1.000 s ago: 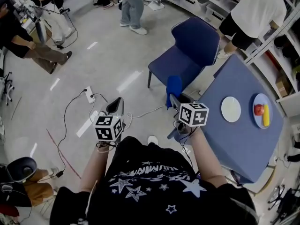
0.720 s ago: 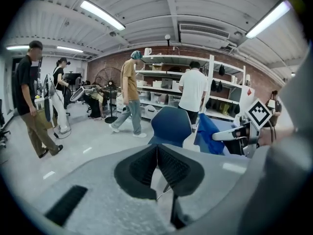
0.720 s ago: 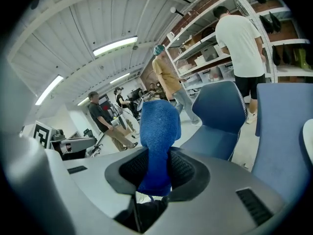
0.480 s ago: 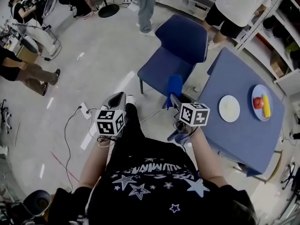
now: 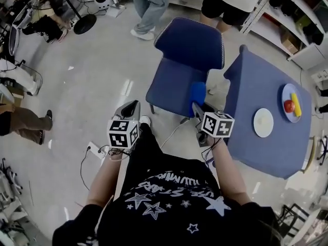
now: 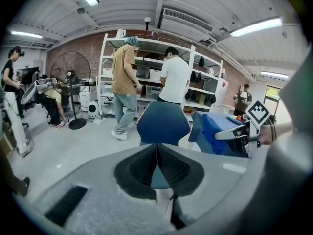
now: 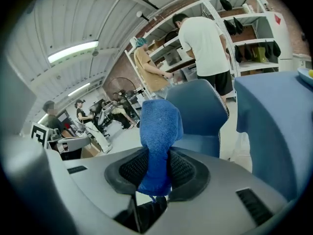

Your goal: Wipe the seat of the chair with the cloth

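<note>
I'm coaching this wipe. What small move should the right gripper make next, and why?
Probably carry the right gripper forward and down toward the chair seat: its jaws are shut on the blue cloth, which is held up in front of the chair, not yet on the seat.

The chair (image 5: 170, 88) seat lies bare, open to reach from the front and the left, where there is free floor (image 5: 102, 81). Its backrest (image 5: 192, 40) closes the far side. The table (image 5: 246, 91) edge stands close on the right, leaving a narrow gap. The right gripper (image 5: 196, 107), clamped on the cloth (image 5: 198, 92), sits by that gap. Two people (image 5: 148, 1) stand behind the chair.
</note>
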Tool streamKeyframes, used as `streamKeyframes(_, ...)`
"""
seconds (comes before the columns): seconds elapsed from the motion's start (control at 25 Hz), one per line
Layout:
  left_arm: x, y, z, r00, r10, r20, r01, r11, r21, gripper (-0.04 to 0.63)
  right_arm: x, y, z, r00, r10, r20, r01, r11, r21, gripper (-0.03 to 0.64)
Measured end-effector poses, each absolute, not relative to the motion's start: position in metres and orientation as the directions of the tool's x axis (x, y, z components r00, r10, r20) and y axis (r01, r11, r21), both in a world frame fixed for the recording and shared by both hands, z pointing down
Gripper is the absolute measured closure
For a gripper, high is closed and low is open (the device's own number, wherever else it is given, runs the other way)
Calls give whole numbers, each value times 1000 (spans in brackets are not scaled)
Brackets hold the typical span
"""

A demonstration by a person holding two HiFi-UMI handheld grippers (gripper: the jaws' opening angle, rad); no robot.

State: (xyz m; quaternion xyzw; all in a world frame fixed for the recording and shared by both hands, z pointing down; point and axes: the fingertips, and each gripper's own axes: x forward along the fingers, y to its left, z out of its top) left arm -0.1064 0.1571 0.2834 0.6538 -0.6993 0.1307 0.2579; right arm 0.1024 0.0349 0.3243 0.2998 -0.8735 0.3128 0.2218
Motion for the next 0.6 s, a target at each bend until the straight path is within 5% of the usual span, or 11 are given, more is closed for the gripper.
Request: streamKeyframes(0.6, -233, 24, 357, 335, -714, 615, -942, -229, 246, 575, -34, -39, 394, -468, -464, 752, -869, 395, -297, 506)
